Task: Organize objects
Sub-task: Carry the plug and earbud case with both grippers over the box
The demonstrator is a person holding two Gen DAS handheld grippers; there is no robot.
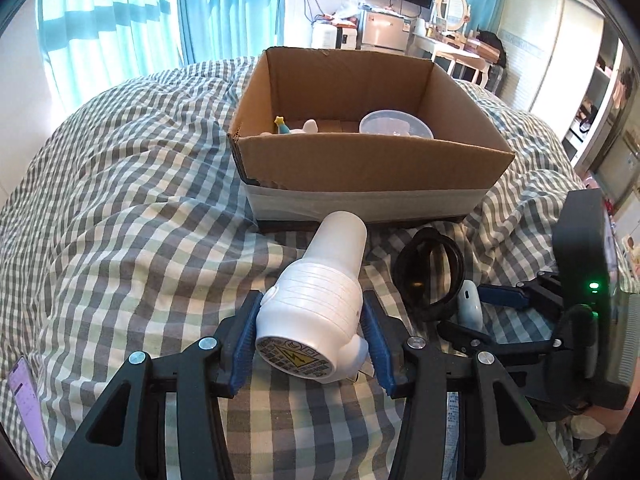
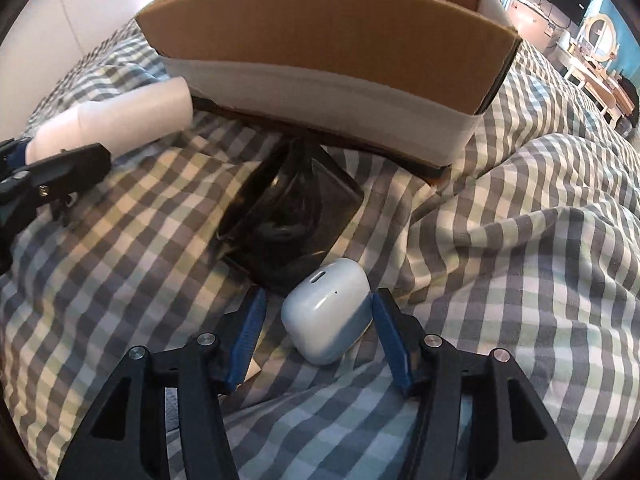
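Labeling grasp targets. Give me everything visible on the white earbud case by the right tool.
The earbud case is small, glossy white plastic with rounded corners. A slot-shaped port and a tiny dot show on its upturned end. It is closed and lies tilted on the checked bedcover, right beside a dark glossy packet. It sits between the blue pads of the right tool; a gap shows on the left, and contact on the right is unclear.

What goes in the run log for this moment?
left tool: shut on white plastic hair dryer | right tool: open around white earbud case | brown cardboard box: partly filled
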